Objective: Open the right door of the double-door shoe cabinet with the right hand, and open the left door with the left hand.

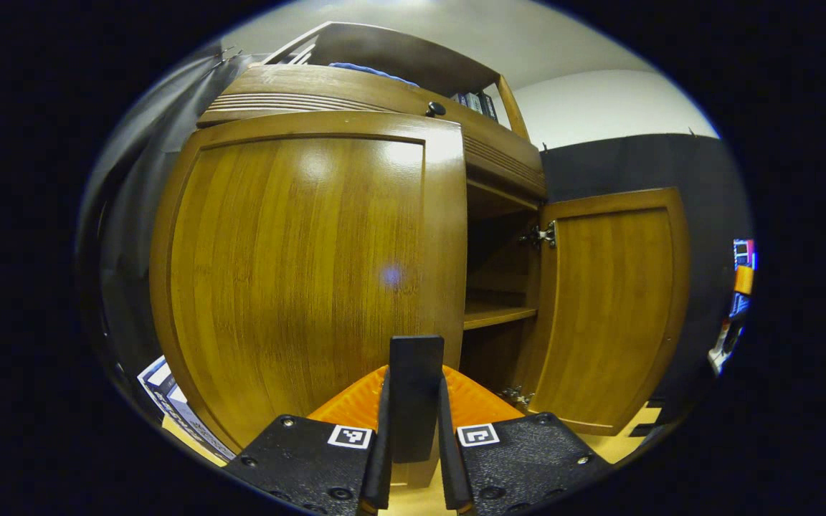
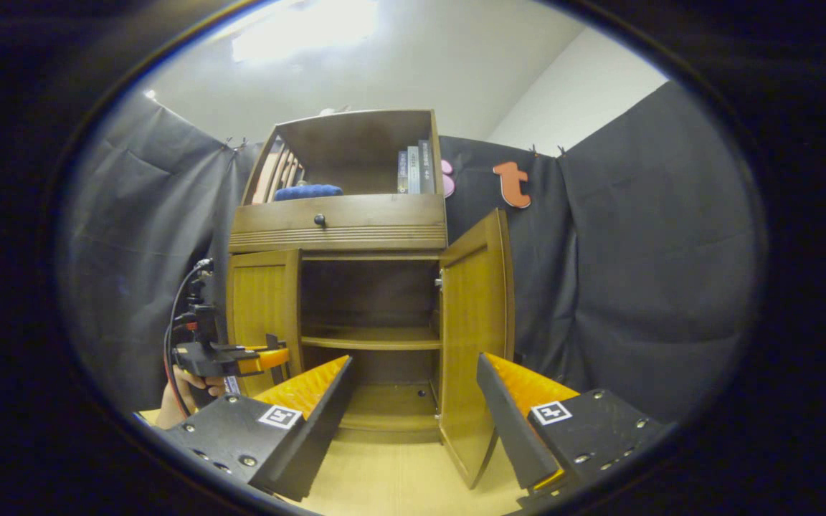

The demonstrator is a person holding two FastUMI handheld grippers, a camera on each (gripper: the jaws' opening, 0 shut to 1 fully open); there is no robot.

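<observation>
Right door (image 2: 472,337) already swung wide open, right claw (image 2: 413,416) backed off in front of the shoe cabinet (image 2: 338,222), fingers spread wide, holding nothing. Step in hand looks like the left door (image 1: 298,272): it's partly open, and the left claw (image 1: 415,423) has its fingers closed on the door's free edge near the bottom, the edge sitting between both fingers. Next move likely calls for pulling that edge outward in an arc about the hinges, without slipping off, until it matches the right door.

Your left gripper (image 1: 413,430) has its fingers pressed near together; your right gripper (image 2: 413,416) is spread wide.
</observation>
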